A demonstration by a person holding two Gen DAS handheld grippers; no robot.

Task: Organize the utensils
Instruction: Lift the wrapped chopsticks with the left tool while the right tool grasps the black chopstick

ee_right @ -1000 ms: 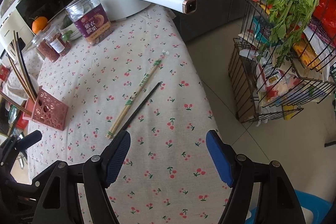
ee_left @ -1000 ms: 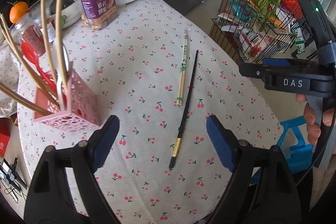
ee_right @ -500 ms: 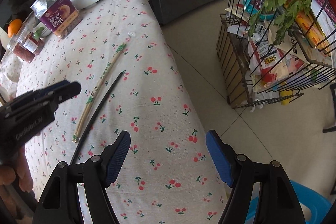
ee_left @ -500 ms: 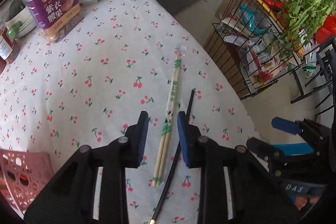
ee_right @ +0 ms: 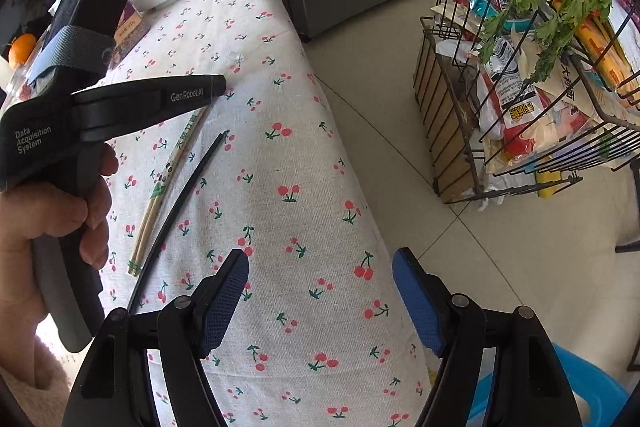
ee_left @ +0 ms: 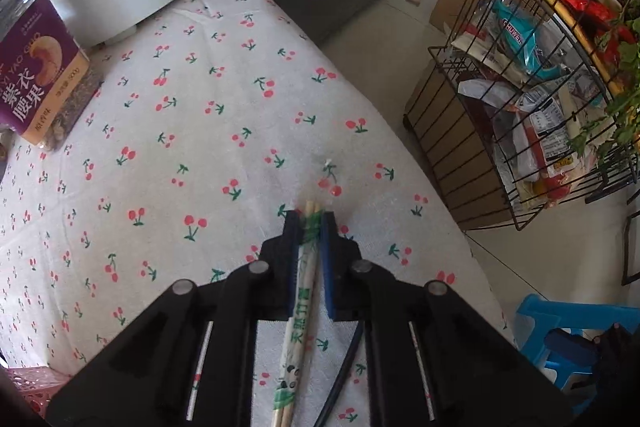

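1. Our left hand-held gripper (ee_left: 309,223) was closing on the wrapped chopsticks (ee_left: 300,311), which lay on the desk (ee_left: 200,147).
2. Our right hand-held gripper (ee_right: 320,301) hung wide open, holding nothing.
3. Gripped near one end, the chopsticks might tip and slip out.
4. They looked thin and pale, in a green printed wrapper, beside a black chopstick (ee_right: 180,203).

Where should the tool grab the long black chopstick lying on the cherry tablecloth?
Probably near the middle of the black chopstick, coming straight down from above with the pads either side of its thin shaft. It lies flat beside the wrapped bamboo chopsticks, so keep to its clear right side. The right tool is open and nearest.
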